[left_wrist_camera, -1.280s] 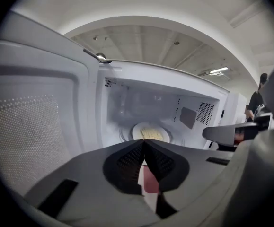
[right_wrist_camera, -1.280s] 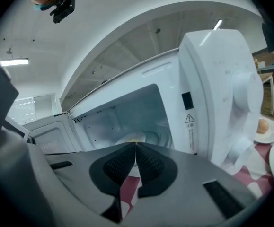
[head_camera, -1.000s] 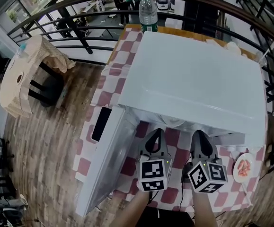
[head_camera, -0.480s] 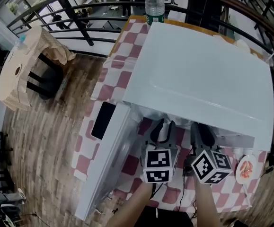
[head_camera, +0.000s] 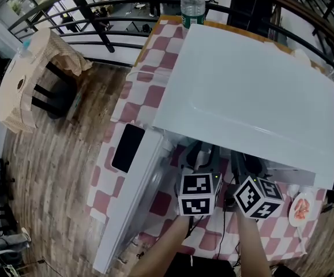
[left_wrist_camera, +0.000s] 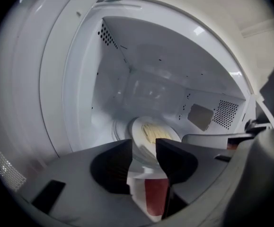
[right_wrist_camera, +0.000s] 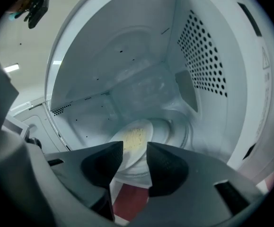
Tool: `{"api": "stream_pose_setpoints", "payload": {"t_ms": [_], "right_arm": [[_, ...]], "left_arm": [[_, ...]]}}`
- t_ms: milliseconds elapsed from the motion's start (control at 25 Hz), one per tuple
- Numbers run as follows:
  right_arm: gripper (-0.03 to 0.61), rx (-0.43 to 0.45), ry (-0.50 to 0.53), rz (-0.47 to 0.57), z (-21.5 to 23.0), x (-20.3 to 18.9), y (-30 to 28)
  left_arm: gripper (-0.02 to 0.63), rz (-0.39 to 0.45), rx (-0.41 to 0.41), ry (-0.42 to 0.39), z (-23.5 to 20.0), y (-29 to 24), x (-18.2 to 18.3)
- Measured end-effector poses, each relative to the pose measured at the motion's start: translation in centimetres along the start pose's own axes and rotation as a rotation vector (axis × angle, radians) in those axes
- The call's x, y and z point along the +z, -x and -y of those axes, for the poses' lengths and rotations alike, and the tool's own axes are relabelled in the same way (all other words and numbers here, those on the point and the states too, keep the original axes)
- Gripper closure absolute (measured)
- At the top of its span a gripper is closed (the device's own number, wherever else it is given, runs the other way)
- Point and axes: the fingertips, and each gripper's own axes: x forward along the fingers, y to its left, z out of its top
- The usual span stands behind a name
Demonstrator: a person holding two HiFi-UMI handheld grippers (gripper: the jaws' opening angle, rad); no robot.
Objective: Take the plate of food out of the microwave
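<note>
We are holding the left gripper (left_wrist_camera: 144, 143) and the right gripper (right_wrist_camera: 134, 148) side by side at the mouth of the open microwave (head_camera: 247, 91). Both have their jaws spread apart after just opening, and the pads are pressing on nothing. Just beyond the tips, the plate (right_wrist_camera: 136, 137) of pale yellow food is lying inside the cavity, seemingly on the turntable. The door (head_camera: 133, 201) is hanging open to our left. Beyond the microwave, a bottle (head_camera: 192, 2) is standing at the far edge of the checked tablecloth (head_camera: 155, 94).
</note>
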Motion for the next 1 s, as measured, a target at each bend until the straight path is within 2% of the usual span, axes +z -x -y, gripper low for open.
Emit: {"api": "stream_pose_setpoints", "payload": {"t_ms": [200, 600, 760, 800, 840, 1000], "right_arm": [[0.402, -0.008, 0.002, -0.024, 0.2, -0.2, -0.7], [0.402, -0.028, 0.009, -0.099, 0.5, -1.2, -1.8], [0.402, -0.011, 0.016, -0.105, 0.0, -1.3, -2.0], [0.414, -0.005, 0.016, -0.105, -0.2, -1.4, -2.0], [0.452, 0.0, 0.017, -0.103, -0.3, -1.4, -2.0], [0.457, 0.005, 0.018, -0.094, -0.4, -1.4, -2.1]], "left_arm": [[0.428, 0.007, 0.009, -0.006, -0.3, -0.4, 0.4], [0.428, -0.046, -0.003, 0.004, -0.4, -1.5, -0.4], [0.428, -0.042, -0.012, 0.003, -0.3, -1.7, -0.3], [0.428, -0.04, -0.017, 0.006, -0.2, -1.7, -0.3], [0.442, -0.038, -0.022, 0.012, -0.2, -1.8, -0.3], [0.456, -0.029, -0.021, 0.024, -0.1, -1.8, -0.3]]}}
